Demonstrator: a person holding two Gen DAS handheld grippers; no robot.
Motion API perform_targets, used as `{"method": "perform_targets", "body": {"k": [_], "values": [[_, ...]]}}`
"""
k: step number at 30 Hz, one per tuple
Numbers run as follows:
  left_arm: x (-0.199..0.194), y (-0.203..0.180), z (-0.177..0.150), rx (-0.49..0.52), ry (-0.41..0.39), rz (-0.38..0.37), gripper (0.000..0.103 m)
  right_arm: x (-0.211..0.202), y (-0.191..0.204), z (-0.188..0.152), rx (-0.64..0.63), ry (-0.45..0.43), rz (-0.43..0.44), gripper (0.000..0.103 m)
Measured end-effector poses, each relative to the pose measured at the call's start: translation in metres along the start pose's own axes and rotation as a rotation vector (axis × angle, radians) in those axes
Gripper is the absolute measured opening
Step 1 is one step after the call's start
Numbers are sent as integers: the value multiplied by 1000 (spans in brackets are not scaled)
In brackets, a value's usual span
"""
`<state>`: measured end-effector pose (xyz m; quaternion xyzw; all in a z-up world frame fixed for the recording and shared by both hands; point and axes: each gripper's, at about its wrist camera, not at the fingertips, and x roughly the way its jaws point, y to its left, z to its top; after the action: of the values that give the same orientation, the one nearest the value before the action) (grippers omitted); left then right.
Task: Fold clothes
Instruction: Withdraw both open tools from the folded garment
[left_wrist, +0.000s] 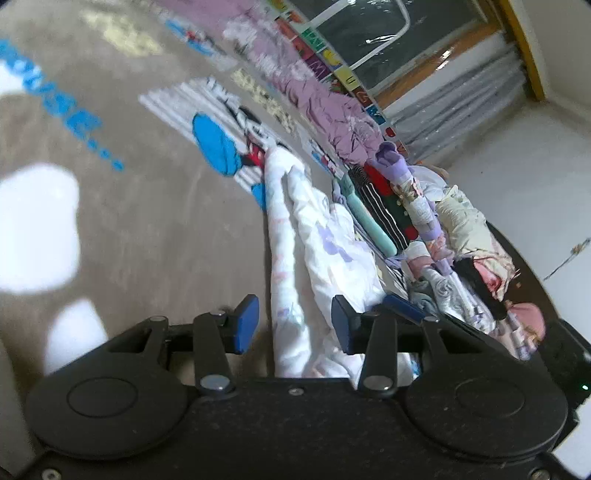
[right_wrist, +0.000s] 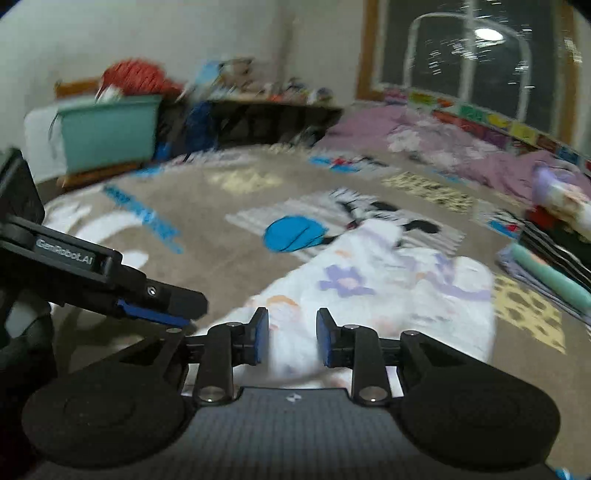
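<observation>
White garment (right_wrist: 373, 291) with purple flowers lies crumpled on the tan bedspread (right_wrist: 207, 266), beside folded clothes (left_wrist: 391, 210) stacked to its right. Left gripper (left_wrist: 295, 325) and right gripper (right_wrist: 291, 336) both stand parted over its near edge, cloth between the pads, neither pressing it. Purple blanket (right_wrist: 443, 147) lies far right.

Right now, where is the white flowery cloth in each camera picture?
Left wrist: the white cloth runs up the middle from between the left gripper fingers, beside the folded pile.
Right wrist: the cloth lies bottom middle, just past the right gripper.
Shared landmark: the blue patch on the mat, at the cloth's far end.
</observation>
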<state>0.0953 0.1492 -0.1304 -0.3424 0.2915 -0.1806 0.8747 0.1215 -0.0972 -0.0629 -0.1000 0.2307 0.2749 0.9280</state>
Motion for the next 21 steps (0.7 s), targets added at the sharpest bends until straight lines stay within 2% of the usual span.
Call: {"method": "perform_targets", "body": {"k": [2,7,10,12,14,15,17,21], "values": [[-3,-11,0,75,-56,26,41,-17,-9,-10,20,-24,-37,30],[-4,-66,-23,478,-189,51,41,-53,-40,-43,125,-74,-130,30],[13,-85,-44,642,-118,69,41,-61,-49,-63,164,-87,-168,30],[33,-85,-53,682,-30,134,41,-59,-47,-76,146,-90,-172,30],[50,-82,-62,746,36,217,40,-51,-47,-82,144,-48,-163,30],[53,-82,-64,757,49,232,40,-47,-48,-86,151,-28,-153,30],[45,-84,-60,738,35,206,44,-41,-50,-91,164,4,-135,32],[10,-88,-51,690,-45,153,48,-60,-49,-85,142,-72,-134,33]]}}
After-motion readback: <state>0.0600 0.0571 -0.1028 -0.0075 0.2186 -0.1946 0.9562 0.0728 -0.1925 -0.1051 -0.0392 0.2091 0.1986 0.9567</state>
